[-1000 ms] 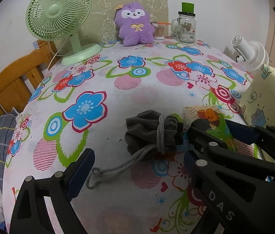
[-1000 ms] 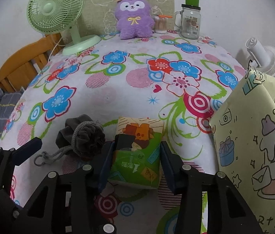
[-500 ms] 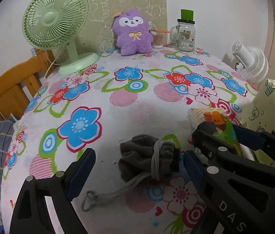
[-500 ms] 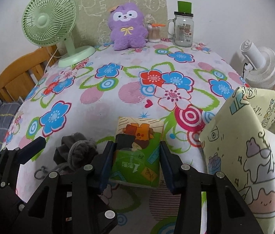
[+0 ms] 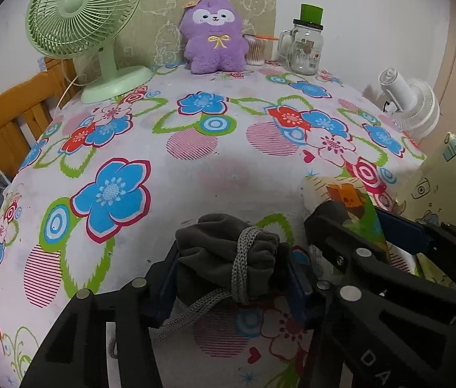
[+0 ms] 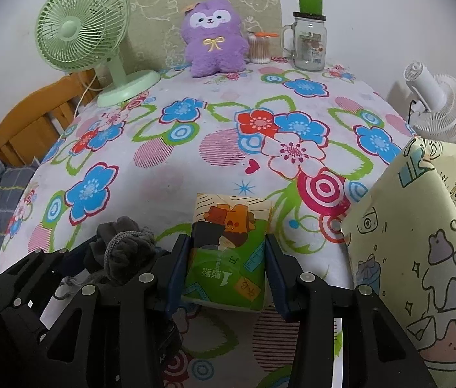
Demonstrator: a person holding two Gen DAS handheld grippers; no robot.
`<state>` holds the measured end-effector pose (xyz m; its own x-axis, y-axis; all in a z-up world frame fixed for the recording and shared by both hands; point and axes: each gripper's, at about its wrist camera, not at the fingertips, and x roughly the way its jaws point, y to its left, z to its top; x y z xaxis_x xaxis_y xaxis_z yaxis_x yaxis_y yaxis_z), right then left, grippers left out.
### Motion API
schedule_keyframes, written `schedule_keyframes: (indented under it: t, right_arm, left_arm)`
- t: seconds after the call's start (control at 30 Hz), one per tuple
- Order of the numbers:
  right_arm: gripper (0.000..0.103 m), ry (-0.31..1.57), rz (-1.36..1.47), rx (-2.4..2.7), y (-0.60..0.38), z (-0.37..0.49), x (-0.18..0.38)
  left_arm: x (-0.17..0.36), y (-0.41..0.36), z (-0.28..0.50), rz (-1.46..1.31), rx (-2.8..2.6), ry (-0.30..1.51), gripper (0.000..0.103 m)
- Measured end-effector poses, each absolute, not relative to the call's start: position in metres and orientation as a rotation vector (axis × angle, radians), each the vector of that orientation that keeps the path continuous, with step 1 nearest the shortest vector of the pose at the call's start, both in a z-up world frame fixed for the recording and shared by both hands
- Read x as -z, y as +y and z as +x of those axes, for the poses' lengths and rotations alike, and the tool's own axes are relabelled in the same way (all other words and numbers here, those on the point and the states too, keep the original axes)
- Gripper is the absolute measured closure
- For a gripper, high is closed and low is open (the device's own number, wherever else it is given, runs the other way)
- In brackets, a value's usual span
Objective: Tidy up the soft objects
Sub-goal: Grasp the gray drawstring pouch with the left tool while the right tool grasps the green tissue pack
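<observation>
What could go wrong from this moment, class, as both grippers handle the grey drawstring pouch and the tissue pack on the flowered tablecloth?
1. The left gripper is closing on the grey drawstring pouch; its loose cord trails on the tablecloth and might snag or drag when lifted.
2. The right gripper squeezes the tissue pack at its near end only, so the soft pack may sag or slip.
3. The grippers stand close together; moving either could knock the other.

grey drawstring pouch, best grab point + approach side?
Grip the grey pouch across its bunched body, just behind the cord wrap, coming from above and the near side. The body is plump and soft, so it squashes into a firm hold; the loose cord tail would only slip. The left tool is already closing around that part, pads on either flank.
</observation>
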<state>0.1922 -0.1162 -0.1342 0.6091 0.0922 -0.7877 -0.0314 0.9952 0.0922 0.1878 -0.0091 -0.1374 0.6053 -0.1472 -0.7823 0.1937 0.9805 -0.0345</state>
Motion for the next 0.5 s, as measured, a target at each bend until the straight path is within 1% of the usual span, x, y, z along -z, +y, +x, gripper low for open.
schedule_keyframes:
  t: [0.5]
  right_arm:
    - [0.055, 0.879, 0.068, -0.093, -0.112, 0.174, 0.12]
  left_arm:
    - [0.121, -0.005, 0.165, 0.046, 0.174, 0.863, 0.047]
